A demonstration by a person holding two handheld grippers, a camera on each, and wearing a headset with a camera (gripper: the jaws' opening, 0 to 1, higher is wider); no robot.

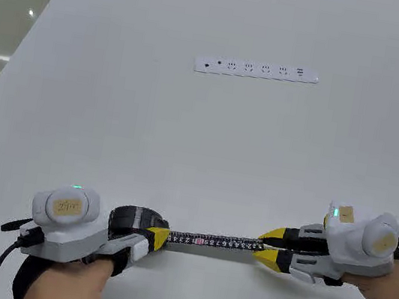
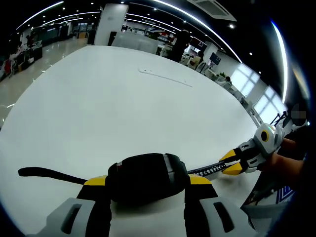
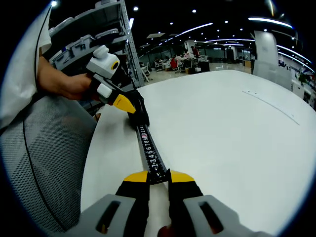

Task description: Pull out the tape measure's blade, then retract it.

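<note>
Tape measure is sitting at the desk's near edge, case clenched in my left gripper, right gripper pinching the blade by its tip. I'm reckoning it's the pull-out step; next calls for a straight, level draw outward.

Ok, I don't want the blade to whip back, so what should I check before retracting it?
1. The left gripper clamps the case: ok.
2. The right gripper pinches the blade near its end: ok.
3. The blade runs straight, unkinked, between them: ok.
4. The lock on the case is off: cannot tell.
5. The power strip lies well away from the blade: ok.
</note>
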